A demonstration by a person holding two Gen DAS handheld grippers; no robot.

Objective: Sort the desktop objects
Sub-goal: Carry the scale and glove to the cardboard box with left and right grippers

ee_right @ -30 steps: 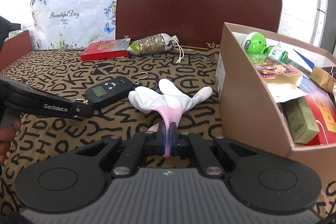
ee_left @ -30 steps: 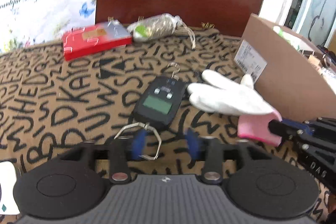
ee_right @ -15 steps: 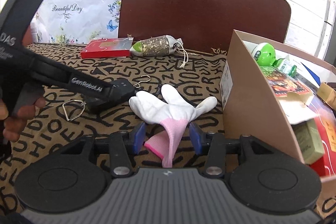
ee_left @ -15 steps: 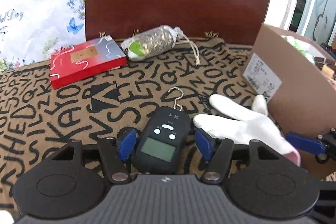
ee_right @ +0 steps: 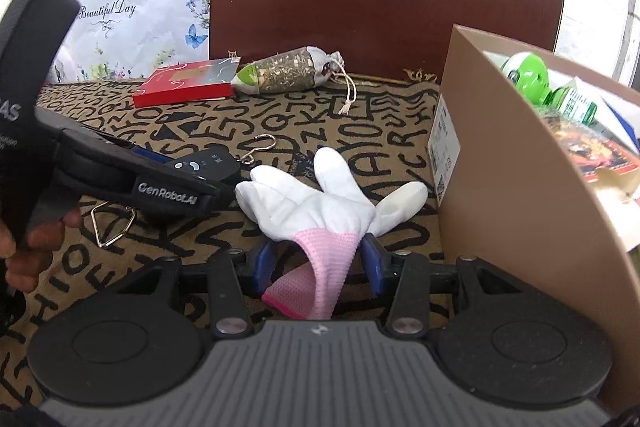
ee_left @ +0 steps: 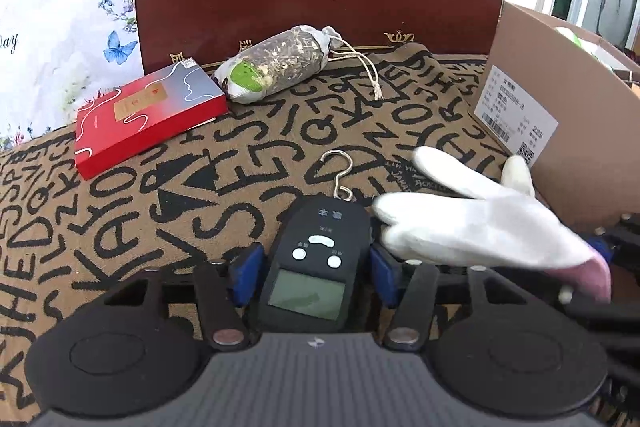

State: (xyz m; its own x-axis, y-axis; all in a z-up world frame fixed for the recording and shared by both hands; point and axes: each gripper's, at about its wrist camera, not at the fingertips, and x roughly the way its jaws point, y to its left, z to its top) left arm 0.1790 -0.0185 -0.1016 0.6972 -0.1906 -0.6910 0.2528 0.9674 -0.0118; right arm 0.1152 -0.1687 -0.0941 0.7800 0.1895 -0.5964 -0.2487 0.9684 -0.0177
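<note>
box: right of frame, already part filled, next stop I guess
glove: centre, on cloth; earlier clamped, now let go
scale: lower centre, newly straddled
right gripper: closing, cuff between, not pinched
left gripper: closing, not yet gripping scale

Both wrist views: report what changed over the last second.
The left gripper advanced to straddle the hanging scale, jaws closing. The right gripper let go of the white glove cuff, now closing again around it. Red box, herb sachet, cardboard box stayed put.
</note>
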